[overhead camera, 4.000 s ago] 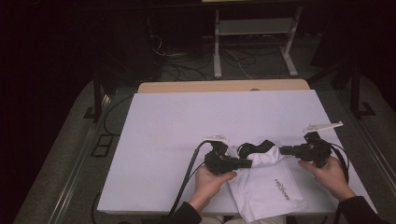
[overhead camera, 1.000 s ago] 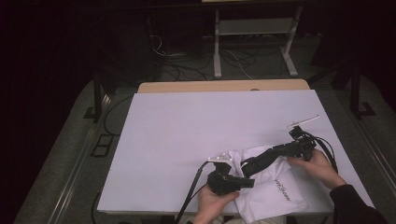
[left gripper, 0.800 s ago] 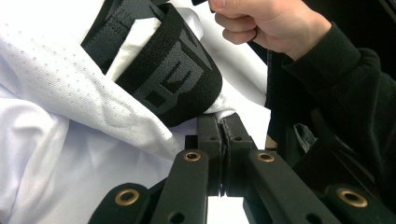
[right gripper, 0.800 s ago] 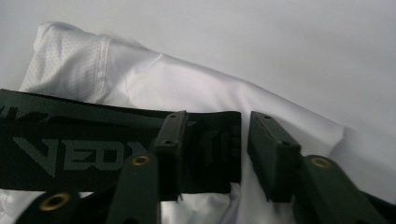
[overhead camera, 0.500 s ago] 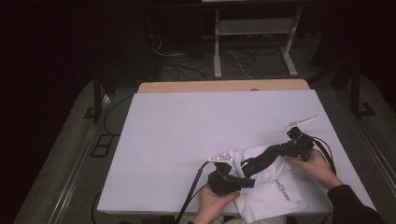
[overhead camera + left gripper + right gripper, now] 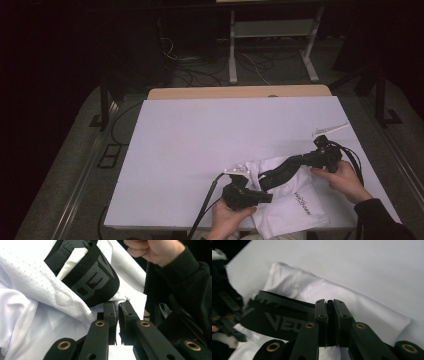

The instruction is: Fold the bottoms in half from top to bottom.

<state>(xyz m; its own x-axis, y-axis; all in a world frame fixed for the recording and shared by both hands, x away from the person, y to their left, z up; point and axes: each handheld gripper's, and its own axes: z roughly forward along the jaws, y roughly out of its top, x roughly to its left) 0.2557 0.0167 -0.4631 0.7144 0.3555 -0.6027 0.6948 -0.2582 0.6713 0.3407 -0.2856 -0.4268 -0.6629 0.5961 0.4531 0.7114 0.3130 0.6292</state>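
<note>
White mesh garment (image 6: 295, 200) lies on the table (image 6: 200, 145); left gripper (image 6: 265, 197) and right gripper (image 6: 300, 161), just closing, each pinch its black waistband (image 6: 280, 172).

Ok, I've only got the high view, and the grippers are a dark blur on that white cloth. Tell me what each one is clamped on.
Observer: In the left gripper view, the left gripper is shut on an edge of the white mesh garment, right beneath its black elastic waistband.
Operator: Now the right one.
Observer: The right gripper view shows the right gripper pinching that waistband itself. Its jaws have just been closing, with the band between them.
Operator: Read me the band.
Observer: Woven grey letters run along it. "VE" is readable there, and the rest is hidden behind the jaws.
</note>
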